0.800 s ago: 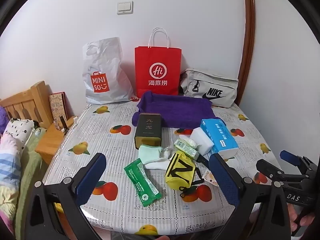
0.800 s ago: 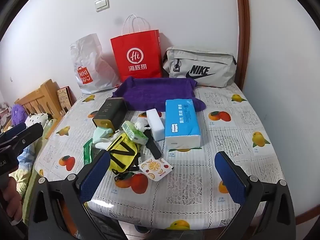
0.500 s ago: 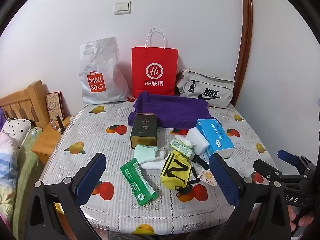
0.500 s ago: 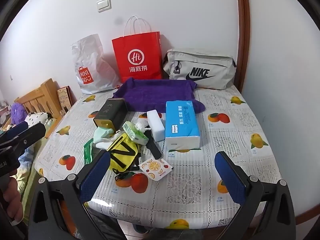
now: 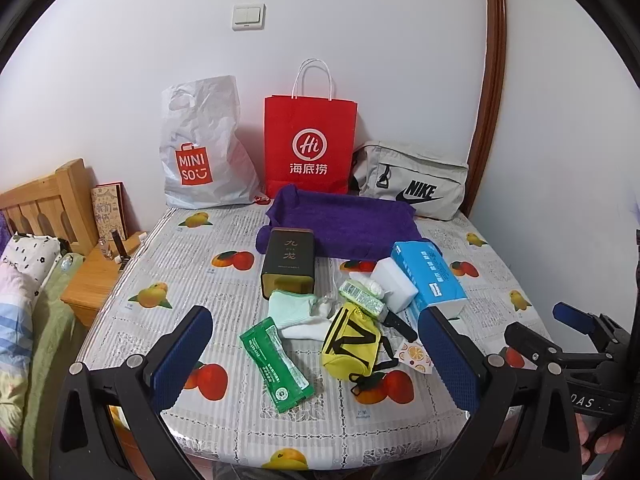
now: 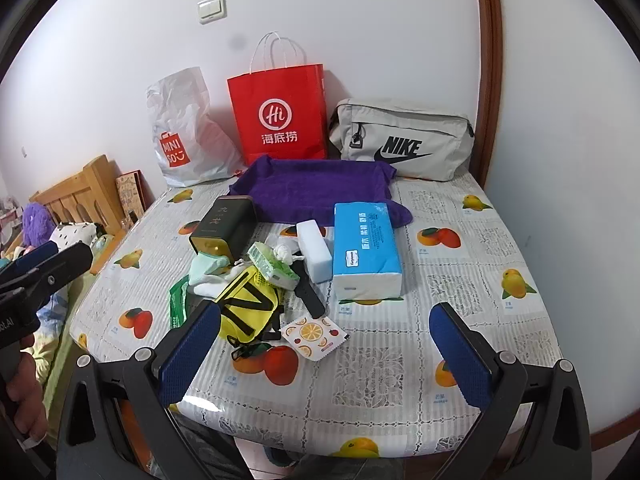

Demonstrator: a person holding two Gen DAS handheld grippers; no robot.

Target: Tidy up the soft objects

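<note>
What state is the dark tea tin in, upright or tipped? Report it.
Tipped: the dark tea tin lies on its side on the table, gold end facing the camera.

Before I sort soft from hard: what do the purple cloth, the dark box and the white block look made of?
Purple cloth: fuzzy, matte terry-like fabric, lying rumpled, so soft. Dark box: probably metal tin, given its crisp edges, faint sheen and gold end; likely hard. White block: matte, plain, looks like foam sponge, though that is uncertain.
</note>
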